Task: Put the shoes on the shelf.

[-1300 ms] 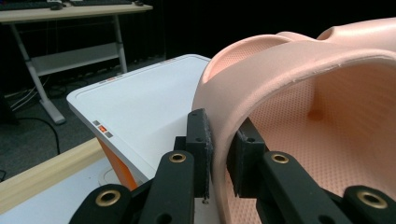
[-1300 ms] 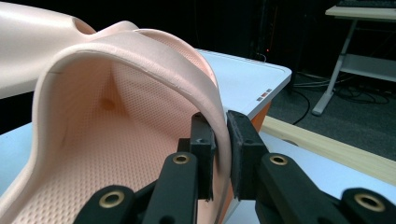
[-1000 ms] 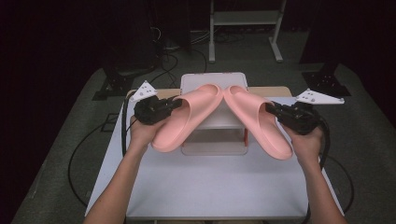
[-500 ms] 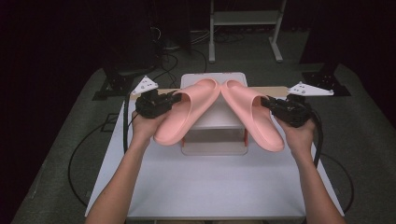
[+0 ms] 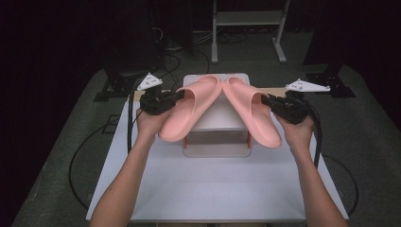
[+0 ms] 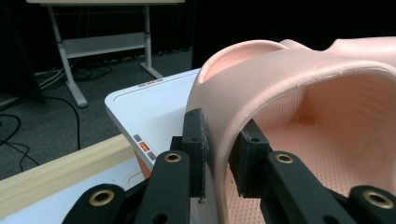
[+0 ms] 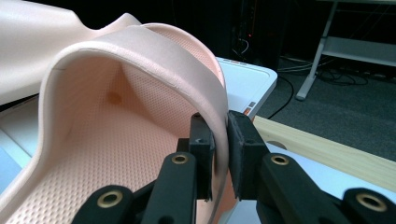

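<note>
Pink foam slippers, one in each of our grippers, held above the white stand.

We clamp our left gripper [image 6: 217, 154] onto the strap edge of the left slipper [image 5: 191, 113], and our right gripper [image 7: 219, 151] pinches the strap of the right slipper [image 5: 250, 116] the same way, both jaws pressed against the foam. In the high view the slippers' toes meet over the white stand [image 5: 217, 135], heels fanning out toward us, so they cover most of its top. The stand sits on the white table [image 5: 213, 184], with a wooden strip [image 6: 56, 170] along the far edge. Beyond the table, we see cables on the grey floor [image 5: 61, 151] and a metal frame [image 5: 246, 28].
</note>
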Available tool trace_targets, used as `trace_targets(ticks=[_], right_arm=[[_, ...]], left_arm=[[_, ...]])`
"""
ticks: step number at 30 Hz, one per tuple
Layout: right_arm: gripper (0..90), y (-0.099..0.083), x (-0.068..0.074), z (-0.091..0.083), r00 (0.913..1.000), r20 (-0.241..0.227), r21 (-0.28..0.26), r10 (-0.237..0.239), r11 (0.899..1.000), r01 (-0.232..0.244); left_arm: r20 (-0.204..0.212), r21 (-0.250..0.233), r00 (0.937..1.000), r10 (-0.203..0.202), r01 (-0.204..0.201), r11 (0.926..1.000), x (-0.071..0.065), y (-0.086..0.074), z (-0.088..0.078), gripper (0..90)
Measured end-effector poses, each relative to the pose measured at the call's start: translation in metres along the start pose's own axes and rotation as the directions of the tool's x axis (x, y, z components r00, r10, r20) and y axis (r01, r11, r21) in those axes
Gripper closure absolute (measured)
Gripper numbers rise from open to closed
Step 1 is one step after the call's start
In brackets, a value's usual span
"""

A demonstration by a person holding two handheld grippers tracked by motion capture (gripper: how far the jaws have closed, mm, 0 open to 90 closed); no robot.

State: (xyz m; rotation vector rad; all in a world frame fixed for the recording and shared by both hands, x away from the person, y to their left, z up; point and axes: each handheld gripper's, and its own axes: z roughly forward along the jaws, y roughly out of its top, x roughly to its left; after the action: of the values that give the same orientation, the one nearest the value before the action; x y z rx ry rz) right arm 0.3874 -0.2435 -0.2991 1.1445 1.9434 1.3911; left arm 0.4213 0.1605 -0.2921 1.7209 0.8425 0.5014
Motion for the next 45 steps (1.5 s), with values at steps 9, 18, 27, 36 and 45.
trace_targets(ticks=[9,18,27,36,45], right_arm=[[79.7,0.001,-0.003,0.005,0.9997,0.013,0.004,0.02,1.0,-0.02],[79.0,0.006,-0.004,0.012,0.999,0.036,0.013,0.025,1.0,-0.026],[78.4,0.009,-0.004,0.018,0.9984,0.044,0.014,0.034,0.999,-0.035],[77.7,0.011,-0.003,0.022,0.997,0.062,0.01,0.047,0.999,-0.048],[77.0,0.018,0.003,0.027,0.9959,0.074,0.011,0.052,0.999,-0.053]], left_arm=[[-0.016,0.005,0.9997,-0.016,0.016,0.9999,0.001,0.003,0.009,76.1],[-0.027,0.011,0.9994,-0.022,0.023,0.9997,-0.001,0.006,0.018,74.7],[-0.035,0.01,0.9975,-0.061,0.061,0.9981,0.002,0.005,0.023,72.9],[-0.035,0.013,0.9975,-0.061,0.061,0.998,-0.001,0.007,0.027,69.3],[-0.037,-0.009,0.9947,-0.095,0.095,0.9954,0.0,0.011,0.03,66.5]])
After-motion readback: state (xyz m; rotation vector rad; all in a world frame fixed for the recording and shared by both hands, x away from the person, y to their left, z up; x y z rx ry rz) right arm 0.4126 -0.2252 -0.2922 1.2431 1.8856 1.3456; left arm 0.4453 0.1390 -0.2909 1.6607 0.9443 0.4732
